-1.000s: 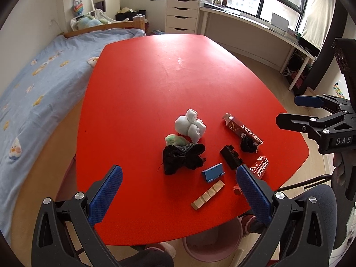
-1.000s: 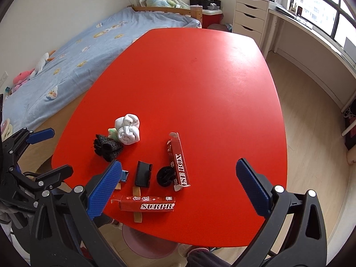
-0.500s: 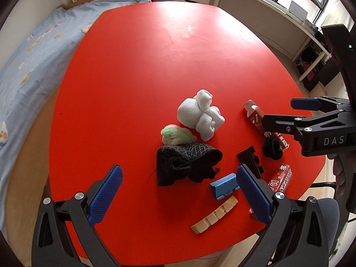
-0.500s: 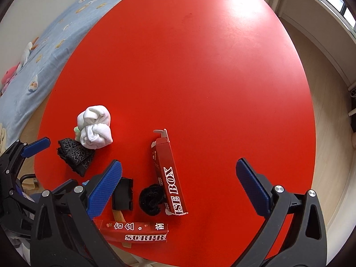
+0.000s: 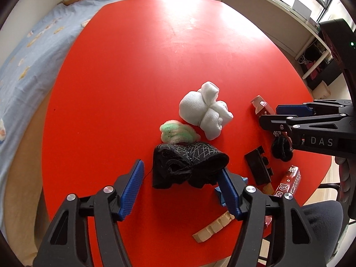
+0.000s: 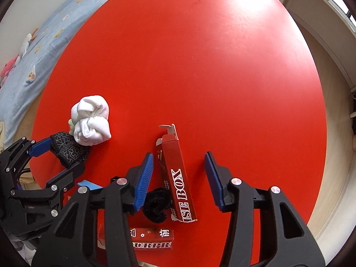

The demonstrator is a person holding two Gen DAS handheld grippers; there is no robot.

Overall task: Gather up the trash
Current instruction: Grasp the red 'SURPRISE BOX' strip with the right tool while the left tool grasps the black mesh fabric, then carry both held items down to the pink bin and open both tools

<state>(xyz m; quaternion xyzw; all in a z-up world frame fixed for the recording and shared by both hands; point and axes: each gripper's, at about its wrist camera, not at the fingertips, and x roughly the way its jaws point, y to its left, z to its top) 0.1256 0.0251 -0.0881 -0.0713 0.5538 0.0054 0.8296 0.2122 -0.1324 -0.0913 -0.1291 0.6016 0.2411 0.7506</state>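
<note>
On the red table (image 5: 155,55) lies a crumpled black cloth (image 5: 189,166). My left gripper (image 5: 181,187) points down over it, jaws closing around it. The right pad touches the cloth and the left pad stands clear of it. A long red carton marked BOX (image 6: 175,173) lies between the closing jaws of my right gripper (image 6: 179,178), with a gap on both sides. In the right wrist view my left gripper (image 6: 60,158) straddles the black cloth (image 6: 69,151). In the left wrist view my right gripper (image 5: 278,116) hovers over the carton (image 5: 261,109).
A white cloth ball (image 5: 204,113) and a green fluffy wad (image 5: 178,131) lie beyond the black cloth. Near the front edge are a black block (image 5: 259,169), a black fuzzy ball (image 6: 156,204), a second red carton (image 6: 151,238), a blue piece (image 5: 219,191) and a wooden strip (image 5: 213,227). A bed (image 5: 33,44) stands at the left.
Both grippers sank toward the table and tilted further down. Their jaws narrowed from wide open, the left around the black cloth, the right around the red carton.
</note>
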